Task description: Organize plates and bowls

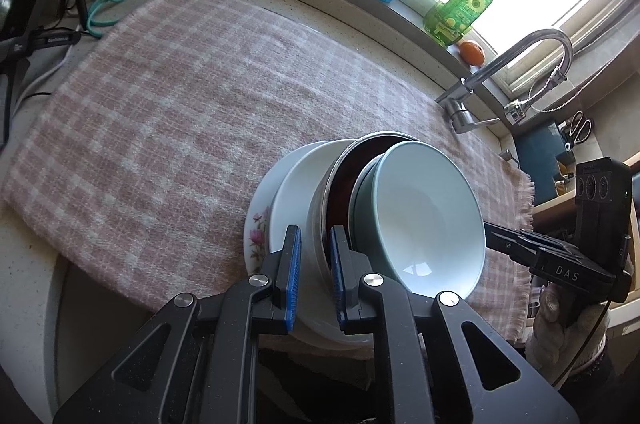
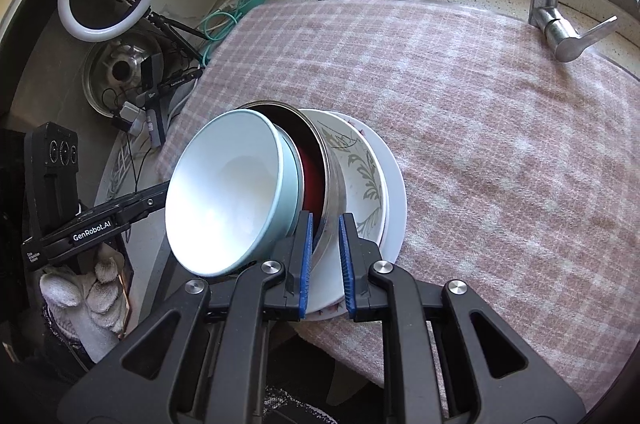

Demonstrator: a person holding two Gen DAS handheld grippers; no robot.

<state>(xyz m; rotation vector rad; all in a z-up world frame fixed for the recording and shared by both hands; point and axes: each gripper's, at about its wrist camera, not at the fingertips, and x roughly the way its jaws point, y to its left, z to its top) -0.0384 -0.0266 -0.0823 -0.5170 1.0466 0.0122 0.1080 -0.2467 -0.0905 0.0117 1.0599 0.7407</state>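
Stack: nested bowls and plates tipped on edge over the checked cloth (image 1: 160, 95), at 6 o'clock in both your views
Left gripper (image 1: 314, 272): your jaws clamp the steel bowl (image 1: 320, 220) rim
Right gripper (image 2: 325, 260): jaws clamped on that same rim, pale blue bowl (image 2: 224, 195) at 9 o'clock

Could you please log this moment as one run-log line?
left hand-held gripper: shut on steel bowl | right hand-held gripper: same rim | stack tilted on cloth

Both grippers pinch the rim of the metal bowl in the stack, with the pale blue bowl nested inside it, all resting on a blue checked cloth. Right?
Not quite. The cloth is pink and white checked, as the right wrist view shows. The rest holds: left gripper and right gripper each straddle the metal bowl rim, with the pale blue bowl nested inside.
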